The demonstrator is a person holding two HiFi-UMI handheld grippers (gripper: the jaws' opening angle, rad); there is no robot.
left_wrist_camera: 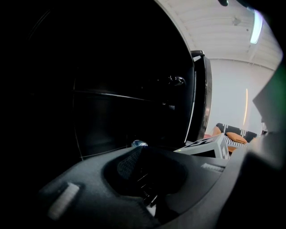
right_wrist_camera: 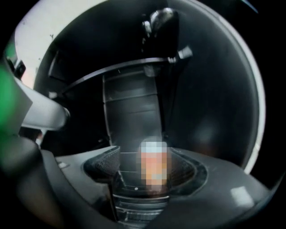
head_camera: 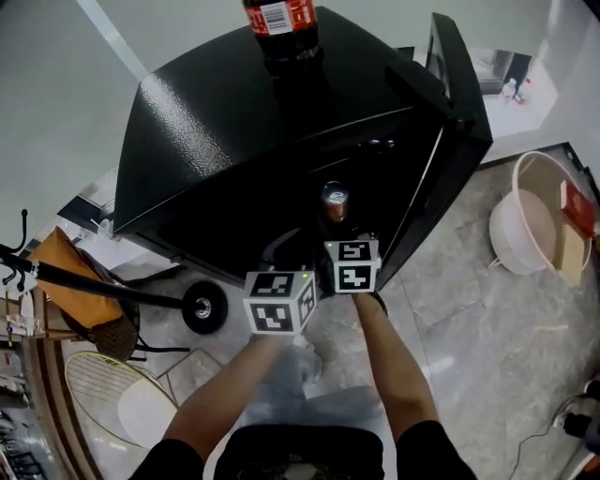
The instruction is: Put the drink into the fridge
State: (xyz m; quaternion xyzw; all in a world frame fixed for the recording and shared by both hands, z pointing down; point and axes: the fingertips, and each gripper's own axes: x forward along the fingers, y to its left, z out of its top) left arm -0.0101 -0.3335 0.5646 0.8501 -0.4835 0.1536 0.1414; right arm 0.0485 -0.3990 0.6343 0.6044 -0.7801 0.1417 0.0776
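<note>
**Head view.** A glossy black cabinet fridge (head_camera: 216,141) fills the upper frame, and its black door (head_camera: 452,103) is swung open towards 1 o'clock. A dark cola bottle with a red label (head_camera: 284,28) stands upright on the fridge top at 12 o'clock. The drink, a small orange-brown can with a silver top (head_camera: 335,202), stands upright in the dark opening of the fridge, directly at 12 o'clock from the right gripper (head_camera: 342,234). Whether it rests on a shelf or on the compartment floor cannot be told. The left gripper (head_camera: 289,255) lies just beside the right one, at its 8 o'clock, and is also aimed into the opening. On the pale stone-tile floor (head_camera: 469,319), a white round plastic basin (head_camera: 525,230) sits at 3 o'clock. A black wheel with a pale hub (head_camera: 204,307) sits at 9 o'clock.

**Right gripper view.** The jaws of the right gripper (right_wrist_camera: 149,172) stand spread with the can (right_wrist_camera: 154,167) between them. A dark gap separates the can from the textured pad (right_wrist_camera: 103,164) at 9 o'clock, so the can is not clamped.

**Left gripper view.** The jaws of the left gripper (left_wrist_camera: 149,167) stand apart with nothing between them. One textured pad (left_wrist_camera: 129,162) shows at 10 o'clock. Ahead lies the fridge's unlit interior (left_wrist_camera: 125,89), with the door edge (left_wrist_camera: 201,98) at 2 o'clock.
</note>
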